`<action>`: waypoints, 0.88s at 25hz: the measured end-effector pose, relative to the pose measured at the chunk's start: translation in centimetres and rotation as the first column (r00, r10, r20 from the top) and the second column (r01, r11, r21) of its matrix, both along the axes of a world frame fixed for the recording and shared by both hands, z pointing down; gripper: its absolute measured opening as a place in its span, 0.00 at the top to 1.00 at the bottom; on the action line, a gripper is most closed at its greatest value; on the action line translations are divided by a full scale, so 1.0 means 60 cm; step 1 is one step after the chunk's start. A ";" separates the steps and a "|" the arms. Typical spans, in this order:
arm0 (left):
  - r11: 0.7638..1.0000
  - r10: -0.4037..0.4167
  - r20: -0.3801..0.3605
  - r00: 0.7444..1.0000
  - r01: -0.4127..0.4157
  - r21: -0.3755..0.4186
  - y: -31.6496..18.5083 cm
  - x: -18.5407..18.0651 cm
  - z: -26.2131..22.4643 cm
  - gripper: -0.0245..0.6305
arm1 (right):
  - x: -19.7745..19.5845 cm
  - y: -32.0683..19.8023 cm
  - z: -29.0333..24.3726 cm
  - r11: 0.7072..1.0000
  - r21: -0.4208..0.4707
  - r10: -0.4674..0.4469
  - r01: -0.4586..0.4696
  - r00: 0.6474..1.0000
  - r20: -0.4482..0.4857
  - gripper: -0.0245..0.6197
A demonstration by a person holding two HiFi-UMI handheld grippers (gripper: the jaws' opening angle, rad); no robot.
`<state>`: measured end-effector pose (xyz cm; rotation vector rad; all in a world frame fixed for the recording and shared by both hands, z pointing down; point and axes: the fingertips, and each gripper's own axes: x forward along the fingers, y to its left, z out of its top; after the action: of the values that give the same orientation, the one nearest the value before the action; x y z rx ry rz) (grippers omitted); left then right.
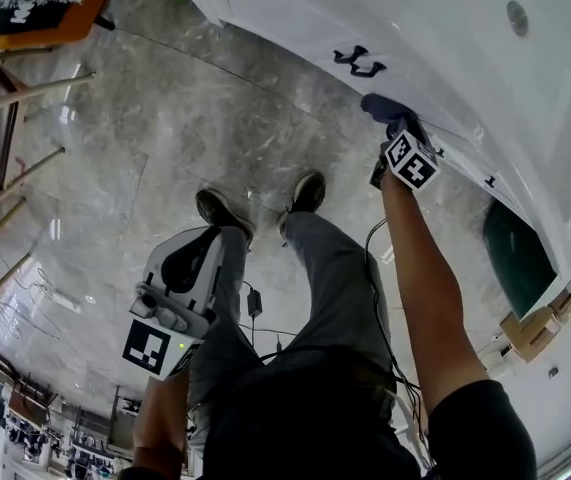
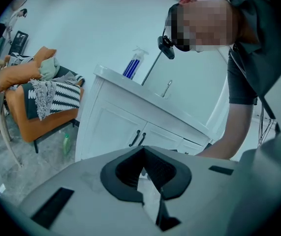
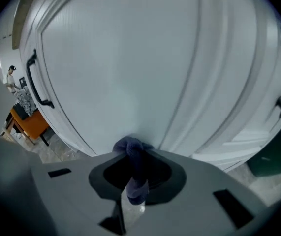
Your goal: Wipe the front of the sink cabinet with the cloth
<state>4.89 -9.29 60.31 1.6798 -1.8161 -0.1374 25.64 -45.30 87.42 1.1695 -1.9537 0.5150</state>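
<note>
Cloth [image 3: 132, 154], clamped in the right hand-held gripper [image 1: 393, 126], presses the cabinet door [image 3: 130, 73] for wiping; left hand-held gripper [image 2: 143, 161] hangs closed, empty.

The head view looks steeply down on the floor [image 1: 165, 138] and sink cabinet [image 1: 445, 58]; the right gripper view faces that cabinet's front from very near, the left gripper view from low and well back.
</note>
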 end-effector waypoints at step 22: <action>0.992 -0.055 0.063 0.997 0.047 0.118 0.071 -0.076 -0.275 0.96 | -0.034 0.065 -0.330 0.995 0.074 -0.063 0.062 0.998 0.013 0.89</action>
<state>0.36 -5.03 43.79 1.7370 -1.9339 -0.2160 23.63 -41.42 67.63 1.1492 -2.0305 0.4238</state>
